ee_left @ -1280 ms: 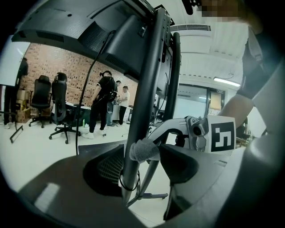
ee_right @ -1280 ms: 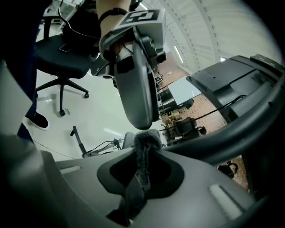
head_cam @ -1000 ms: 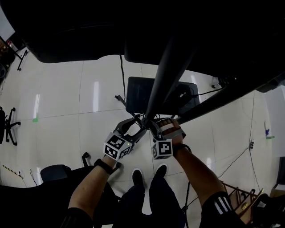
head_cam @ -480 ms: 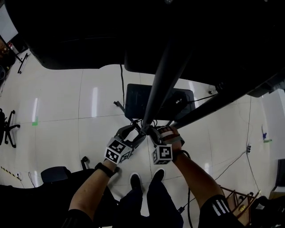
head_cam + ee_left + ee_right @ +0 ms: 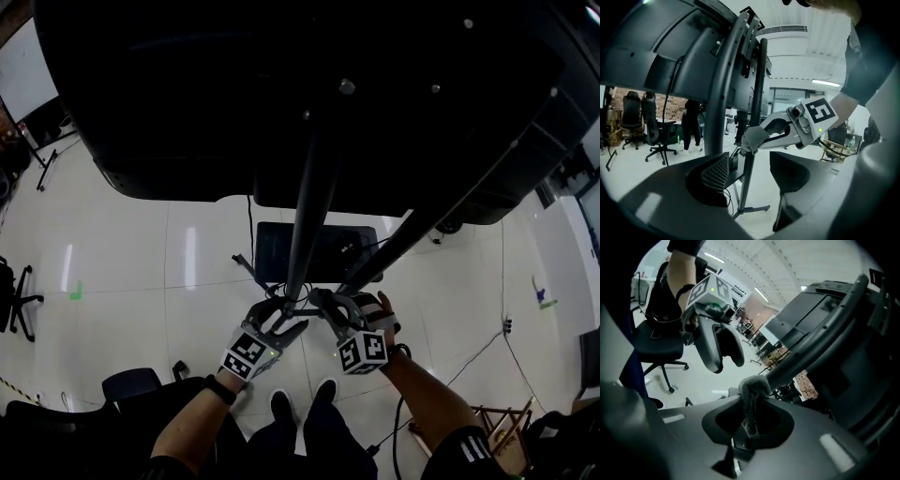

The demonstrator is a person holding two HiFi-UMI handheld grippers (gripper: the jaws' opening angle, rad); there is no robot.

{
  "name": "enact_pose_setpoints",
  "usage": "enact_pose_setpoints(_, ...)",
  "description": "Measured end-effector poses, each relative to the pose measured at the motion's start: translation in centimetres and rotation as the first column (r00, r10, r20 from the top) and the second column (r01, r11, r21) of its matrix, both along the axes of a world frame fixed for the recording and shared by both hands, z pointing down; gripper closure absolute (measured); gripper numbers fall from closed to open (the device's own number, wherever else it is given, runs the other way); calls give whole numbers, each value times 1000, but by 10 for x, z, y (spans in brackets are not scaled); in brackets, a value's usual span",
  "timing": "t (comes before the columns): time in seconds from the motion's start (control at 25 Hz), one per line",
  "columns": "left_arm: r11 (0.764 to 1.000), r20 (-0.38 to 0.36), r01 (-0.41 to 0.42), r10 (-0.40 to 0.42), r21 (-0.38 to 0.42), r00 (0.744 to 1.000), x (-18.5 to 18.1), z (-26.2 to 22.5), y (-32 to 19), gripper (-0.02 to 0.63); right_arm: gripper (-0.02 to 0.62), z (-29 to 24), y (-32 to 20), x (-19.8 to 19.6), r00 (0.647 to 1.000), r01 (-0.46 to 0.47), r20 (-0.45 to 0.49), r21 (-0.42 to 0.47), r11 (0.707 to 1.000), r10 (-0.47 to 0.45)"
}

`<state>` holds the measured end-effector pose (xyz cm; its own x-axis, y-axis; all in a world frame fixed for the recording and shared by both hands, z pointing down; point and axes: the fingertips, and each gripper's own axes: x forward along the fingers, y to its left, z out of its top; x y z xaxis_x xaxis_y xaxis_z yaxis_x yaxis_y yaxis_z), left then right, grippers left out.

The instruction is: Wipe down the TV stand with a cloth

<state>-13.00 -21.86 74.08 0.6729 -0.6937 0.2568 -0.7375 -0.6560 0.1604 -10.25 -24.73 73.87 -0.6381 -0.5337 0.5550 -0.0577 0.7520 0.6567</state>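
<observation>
**Head view, looking steeply down a black metal TV stand [image 5: 305, 220].** The right gripper [image 5: 323, 304] is clamped shut on a small grey fabric cloth [image 5: 751, 392]. It presses the cloth against a dark round tube [image 5: 811, 341] of the stand, at 12 o'clock from its jaws. The contact lies near the point where the upright tube and a slanted tube [image 5: 422, 220] converge.

The left gripper [image 5: 286, 317] sits just beside it at 9 o'clock, its jaws apart and holding nothing. A slim tube shows in the gap between the jaws. Whether it lies inside them or beyond them cannot be told.

**Change over the last second.** Both grippers now sit lower in the picture, toward 6 o'clock. The dark rectangular base plate [image 5: 281, 248] on the white tiled floor [image 5: 187, 272] has dropped by about the same amount. The large black television back panel [image 5: 281, 94] now fills the whole 12 o'clock half.

Because the grippers and the base plate shift together, the change is judged to be mostly a tilt of the head. On that reading the cloth has stayed at the same junction. The wipe therefore appears to have gained little ground, and the lengths of tube running toward 12 and 2 o'clock probably remain to be done.
</observation>
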Motion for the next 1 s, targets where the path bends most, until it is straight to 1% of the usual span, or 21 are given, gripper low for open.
enact_pose_setpoints(0.12,999,-20,-18,19,37,1000,10,-45,12,310,549,-55,6,10,996,-38,81,-4,999,38)
enact_pose_setpoints(0.24,996,-19,-47,49,74,999,22,-90,25,310,548,-112,12,19,991,-47,129,46,998,40)
enact_pose_setpoints(0.36,988,-9,-76,78,132,997,34,-135,30,310,548,-171,16,28,983,-72,173,92,993,56)
enact_pose_setpoints(0.48,983,-50,-80,89,167,995,40,-183,35,310,548,-222,18,37,973,-89,223,120,989,61)
enact_pose_setpoints(0.56,977,-62,-78,92,199,994,45,-211,39,310,548,-247,18,47,968,-89,245,142,986,52)
enact_pose_setpoints(0.72,962,-65,-73,93,264,993,55,-257,36,310,548,-302,15,68,959,-97,280,188,977,41)
enact_pose_setpoints(0.92,933,-23,-75,88,352,996,75,-311,29,310,548,-361,8,91,944,-80,329,233,969,-1)
enact_pose_setpoints(1.0,921,-21,-70,85,383,996,86,-336,25,310,548,-388,4,104,940,-83,342,257,963,-11)
